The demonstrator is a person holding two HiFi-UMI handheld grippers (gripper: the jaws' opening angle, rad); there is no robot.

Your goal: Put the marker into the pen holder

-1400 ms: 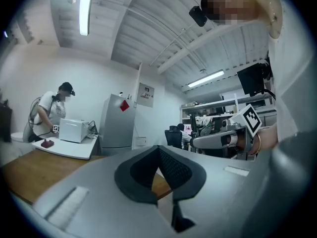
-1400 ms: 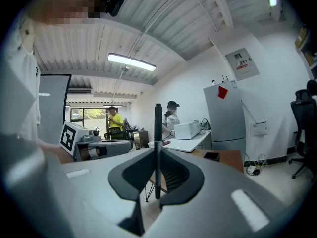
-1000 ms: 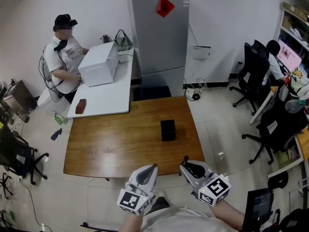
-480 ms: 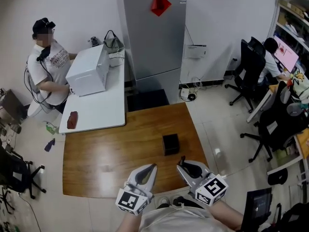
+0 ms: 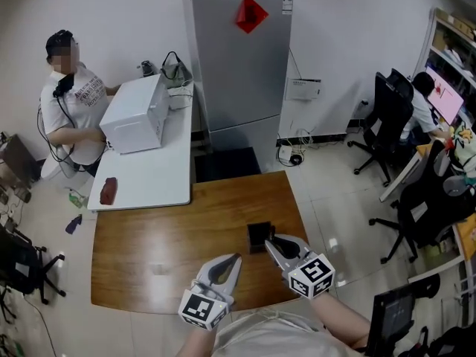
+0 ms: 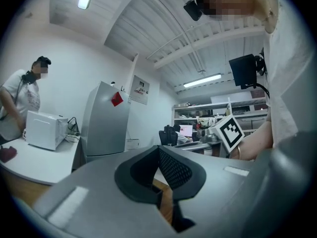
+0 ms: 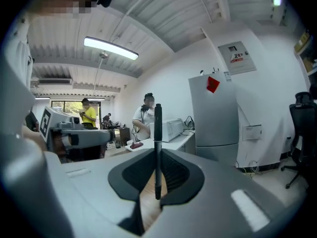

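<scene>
The black, cube-shaped pen holder (image 5: 259, 234) stands on the wooden table (image 5: 163, 236) near its front right edge. My right gripper (image 5: 271, 242) hovers just in front of the holder and to its right, its tips almost over the near rim. In the right gripper view, that gripper (image 7: 157, 156) is shut on a slim black marker (image 7: 157, 128), held upright between the pads. My left gripper (image 5: 236, 259) hangs over the table's front edge, left of the holder. In the left gripper view its pads (image 6: 171, 167) meet at the tip with nothing between them.
A white side table (image 5: 149, 177) carries a white microwave (image 5: 134, 114) and a red-brown object (image 5: 108, 190); a person (image 5: 68, 103) stands beside it. A grey fridge (image 5: 238, 58) stands behind the wooden table. Office chairs (image 5: 390, 117) and a seated person fill the right side.
My right gripper has moved forward with the marker, from the table's front edge up to the pen holder. The left gripper has barely moved. The head view has shifted slightly.
</scene>
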